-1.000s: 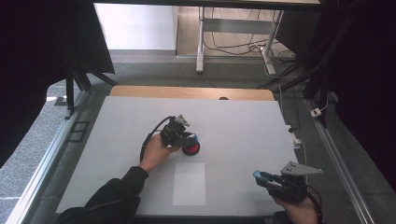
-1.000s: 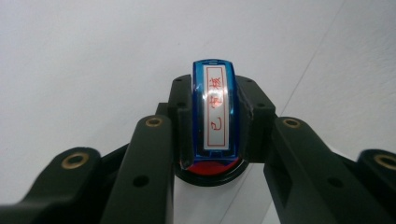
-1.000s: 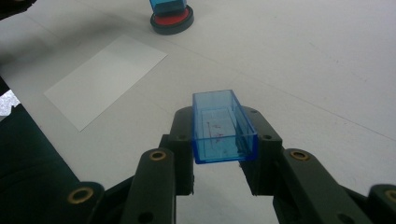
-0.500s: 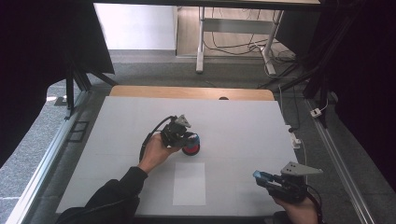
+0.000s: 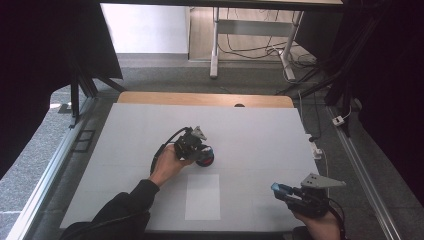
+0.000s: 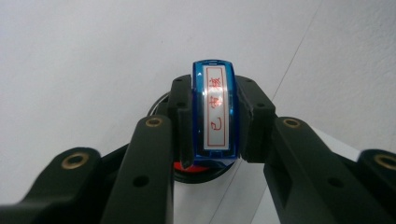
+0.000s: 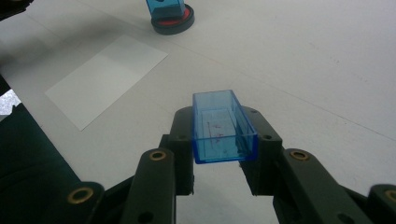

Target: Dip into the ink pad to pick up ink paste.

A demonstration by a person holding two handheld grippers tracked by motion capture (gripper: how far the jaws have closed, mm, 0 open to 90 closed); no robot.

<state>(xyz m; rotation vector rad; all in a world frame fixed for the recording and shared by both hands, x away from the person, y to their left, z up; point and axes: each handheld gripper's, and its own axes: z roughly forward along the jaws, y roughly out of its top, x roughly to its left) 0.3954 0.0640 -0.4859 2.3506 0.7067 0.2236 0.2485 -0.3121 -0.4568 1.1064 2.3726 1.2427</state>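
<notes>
My left gripper (image 6: 216, 119) is shut on a blue stamp (image 6: 215, 93) with red characters on its white label. The stamp stands upright on a round black ink pad (image 6: 186, 169) with a red inside. In the high view the left gripper (image 5: 199, 148) is at the middle of the table over the ink pad (image 5: 206, 160). My right gripper (image 7: 223, 140) is shut on a clear blue stamp cap (image 7: 222, 126), open side up, held above the table. In the high view the right gripper (image 5: 281, 190) is at the front right with the cap (image 5: 278, 188) at its tip.
A white sheet of paper (image 5: 202, 196) lies flat near the front edge, between the two hands; it also appears as the paper (image 7: 107, 77) in the right gripper view. The grey-white table mat (image 5: 260, 130) has a wooden strip (image 5: 200, 98) along its far edge.
</notes>
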